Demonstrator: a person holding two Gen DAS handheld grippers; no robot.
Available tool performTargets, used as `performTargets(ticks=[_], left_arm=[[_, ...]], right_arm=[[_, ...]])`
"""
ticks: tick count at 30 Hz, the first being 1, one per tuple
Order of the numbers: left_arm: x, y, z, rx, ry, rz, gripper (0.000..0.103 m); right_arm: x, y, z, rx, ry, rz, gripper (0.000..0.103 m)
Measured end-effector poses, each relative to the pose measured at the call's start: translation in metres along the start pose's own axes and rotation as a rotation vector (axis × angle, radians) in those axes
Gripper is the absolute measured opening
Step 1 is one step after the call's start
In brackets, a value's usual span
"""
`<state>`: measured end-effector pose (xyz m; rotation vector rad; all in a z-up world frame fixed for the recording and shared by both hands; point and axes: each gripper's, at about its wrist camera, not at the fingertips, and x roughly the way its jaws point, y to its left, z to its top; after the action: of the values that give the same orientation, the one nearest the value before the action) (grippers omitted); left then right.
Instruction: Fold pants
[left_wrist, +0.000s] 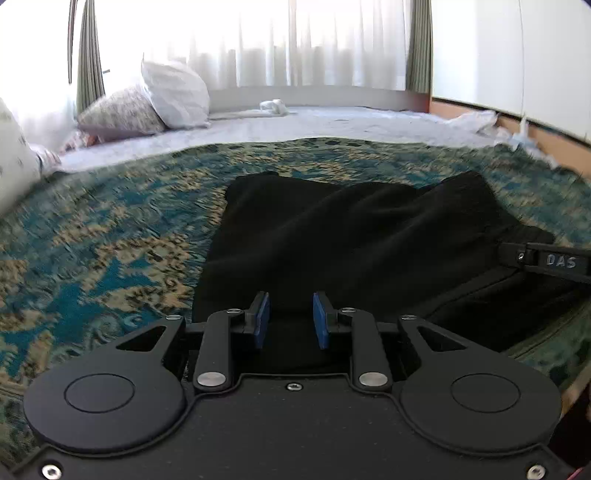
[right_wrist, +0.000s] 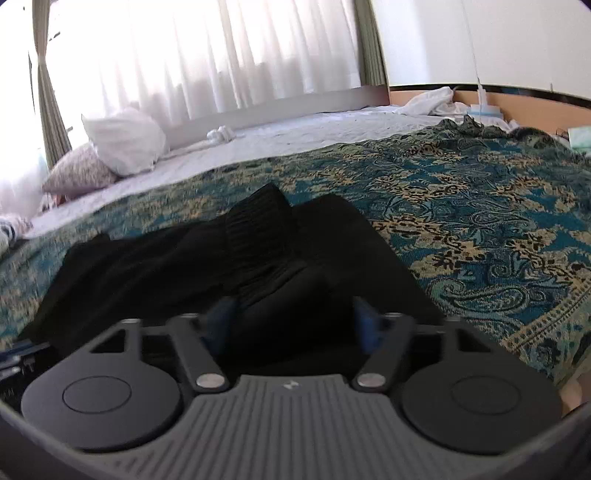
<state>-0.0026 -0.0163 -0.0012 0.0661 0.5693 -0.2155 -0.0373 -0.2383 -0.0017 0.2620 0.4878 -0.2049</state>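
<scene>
Black pants (left_wrist: 354, 236) lie partly folded and rumpled on a teal and beige patterned bedspread (left_wrist: 110, 236). My left gripper (left_wrist: 291, 320) hovers low at their near edge. Its blue pads (left_wrist: 262, 319) stand a narrow gap apart, with only dark cloth seen behind the gap. In the right wrist view the pants (right_wrist: 177, 254) show a ribbed waistband (right_wrist: 255, 218) bunched at the top. My right gripper (right_wrist: 293, 321) is open, and a bulge of black cloth sits between its blurred blue pads (right_wrist: 365, 325). One of the right gripper's fingers (left_wrist: 546, 260) enters the left wrist view over the pants' right side.
A white pillow (left_wrist: 173, 94) and a patterned pillow (left_wrist: 122, 114) lean at the far left of the bed. A small white bundle (left_wrist: 273, 107) lies on the pale sheet (left_wrist: 332, 123) near curtains. A wooden bed frame (left_wrist: 554, 144) runs along the right, with crumpled white cloth (right_wrist: 428, 99).
</scene>
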Motion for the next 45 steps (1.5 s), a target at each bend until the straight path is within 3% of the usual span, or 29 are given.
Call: performTargets(ticks=[2,3,7,10,11,13,14,17,20,28,30,32,34,35,37,40,41,45], left_arm=[[-0.001,-0.002,0.004,-0.019,0.007,-0.032,0.025],[-0.005,-0.005,0.006,-0.020,0.000,-0.039,0.025],[-0.020,-0.015,0.015,0.018,-0.070,-0.070,0.028],[-0.018,-0.019,0.012,0.036,-0.058,-0.086,0.031],[-0.014,-0.020,0.009,0.038,-0.036,-0.077,0.031],[-0.008,-0.021,0.003,0.035,0.005,-0.065,0.031],[-0.006,-0.020,-0.001,0.033,0.013,-0.060,0.031],[-0.007,-0.019,-0.005,0.052,0.000,-0.050,0.032],[-0.006,-0.017,-0.006,0.051,0.003,-0.051,0.032],[-0.007,-0.016,-0.009,0.047,-0.005,-0.050,0.033],[-0.007,-0.015,-0.010,0.045,-0.007,-0.050,0.033],[-0.008,-0.016,-0.008,0.046,-0.001,-0.045,0.033],[-0.013,-0.017,-0.004,0.043,-0.001,-0.059,0.033],[-0.016,-0.017,-0.004,0.041,-0.006,-0.074,0.033],[-0.019,-0.018,-0.005,0.050,-0.002,-0.088,0.034],[-0.018,-0.022,-0.011,0.072,-0.004,-0.087,0.034],[-0.018,-0.022,-0.012,0.075,-0.006,-0.086,0.034],[-0.020,-0.022,-0.013,0.070,-0.005,-0.089,0.034]], right_arm=[[-0.001,0.004,0.004,-0.059,-0.034,-0.021,0.028],[-0.005,0.008,0.007,-0.105,-0.065,-0.032,0.022],[-0.023,0.010,0.020,-0.170,-0.159,-0.045,0.021],[-0.024,-0.001,0.011,-0.145,-0.138,-0.086,0.021],[-0.021,-0.006,0.007,-0.129,-0.117,-0.096,0.023],[-0.018,-0.017,-0.001,-0.068,-0.086,-0.103,0.047],[-0.020,-0.022,-0.004,-0.025,-0.082,-0.094,0.064],[-0.032,-0.034,-0.009,0.079,-0.084,-0.036,0.068],[-0.036,-0.035,-0.013,0.106,-0.047,0.013,0.067],[0.008,-0.047,0.011,0.257,0.021,0.079,0.069],[0.018,-0.048,0.017,0.266,0.024,0.063,0.042],[0.018,-0.048,0.023,0.256,0.023,0.081,0.026],[0.002,-0.040,0.025,0.200,-0.051,0.069,0.025],[-0.010,-0.032,0.023,0.122,-0.109,0.027,0.025],[-0.017,-0.026,0.016,0.045,-0.144,-0.034,0.025],[-0.002,-0.043,0.002,0.090,-0.060,-0.069,0.034],[0.000,-0.049,-0.001,0.106,-0.056,-0.057,0.046],[-0.007,-0.048,-0.001,0.049,-0.078,-0.080,0.058]])
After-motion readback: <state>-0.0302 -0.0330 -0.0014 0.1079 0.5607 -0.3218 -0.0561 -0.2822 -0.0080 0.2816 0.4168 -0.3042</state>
